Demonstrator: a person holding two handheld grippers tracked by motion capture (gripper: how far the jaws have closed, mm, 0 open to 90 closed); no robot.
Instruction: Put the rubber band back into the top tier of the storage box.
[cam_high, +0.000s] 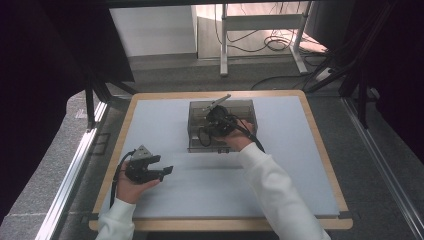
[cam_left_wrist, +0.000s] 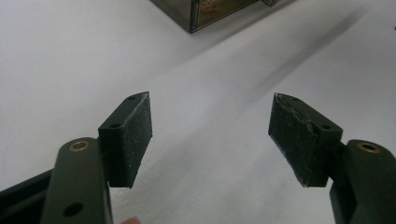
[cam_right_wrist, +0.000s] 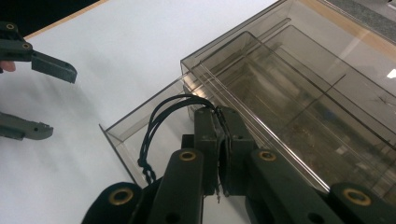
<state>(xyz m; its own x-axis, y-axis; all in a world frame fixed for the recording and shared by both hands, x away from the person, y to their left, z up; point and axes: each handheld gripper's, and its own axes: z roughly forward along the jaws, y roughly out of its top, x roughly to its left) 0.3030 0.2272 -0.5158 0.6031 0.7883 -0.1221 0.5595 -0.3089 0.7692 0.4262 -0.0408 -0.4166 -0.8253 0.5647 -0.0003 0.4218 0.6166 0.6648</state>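
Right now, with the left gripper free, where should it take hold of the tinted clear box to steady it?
Probably the thin upright wall nearest the left gripper, taken from above, one jaw each side. The box looks too wide to span, its top seems open, and the right gripper, shut on black cord, occupies the front.

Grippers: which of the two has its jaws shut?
The right gripper, at the smoky clear box, jaws clamped on thin black cords. The left gripper hangs open over bare table.
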